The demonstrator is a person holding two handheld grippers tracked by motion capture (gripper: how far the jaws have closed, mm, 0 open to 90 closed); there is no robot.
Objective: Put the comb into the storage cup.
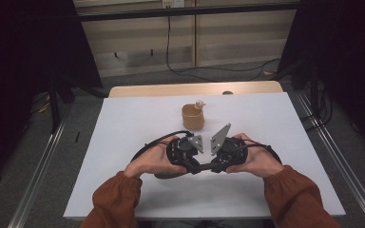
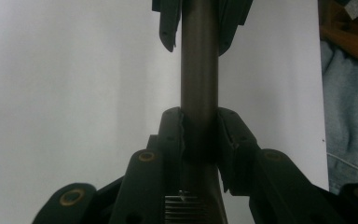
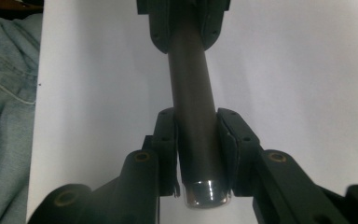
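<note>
High view — dark rod [image 1: 204,167] held level above white table [image 1: 123,123], long axis 9-to-3; left gripper [image 1: 193,166] clamps one end, right gripper [image 1: 215,167] opposite end — hands equally near.

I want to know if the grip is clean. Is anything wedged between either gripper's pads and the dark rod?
Nothing visible. The left gripper and the right gripper each clamp straight onto the dark rod, one at each end, above the white table.
</note>
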